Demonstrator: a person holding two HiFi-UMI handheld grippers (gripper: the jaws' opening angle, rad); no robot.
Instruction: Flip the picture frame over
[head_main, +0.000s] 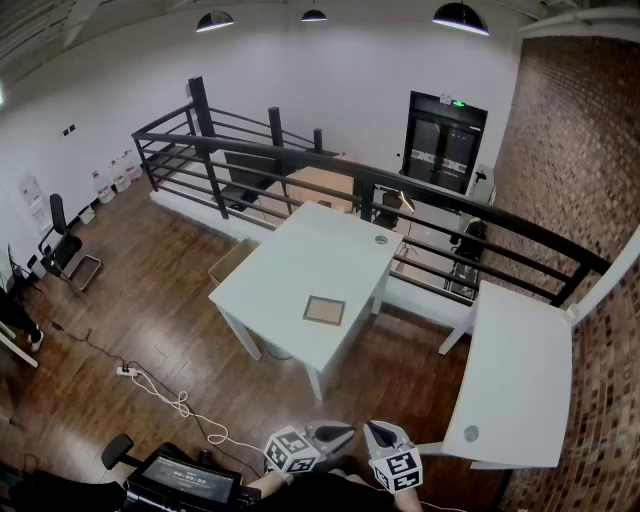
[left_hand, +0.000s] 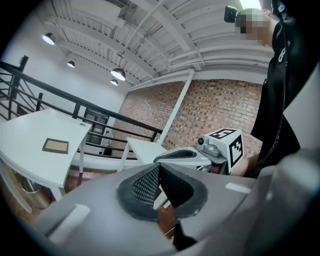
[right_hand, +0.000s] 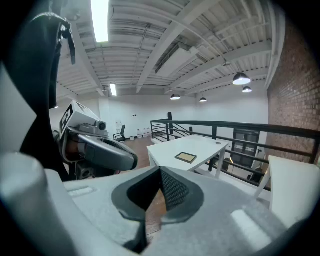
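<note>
The picture frame (head_main: 324, 311) lies flat near the front of a white table (head_main: 300, 260), a thin dark border around a tan panel. It also shows small in the left gripper view as the picture frame (left_hand: 55, 145) and in the right gripper view as the picture frame (right_hand: 186, 157). My left gripper (head_main: 335, 434) and right gripper (head_main: 378, 434) hang side by side at the bottom of the head view, far short of the table. Both are shut with nothing between the pads: left gripper (left_hand: 159, 187), right gripper (right_hand: 160, 192).
A second white table (head_main: 515, 375) stands to the right by a brick wall. A black railing (head_main: 300, 160) runs behind the tables. A cable and power strip (head_main: 126, 372) lie on the wooden floor at left, near an office chair (head_main: 65, 250).
</note>
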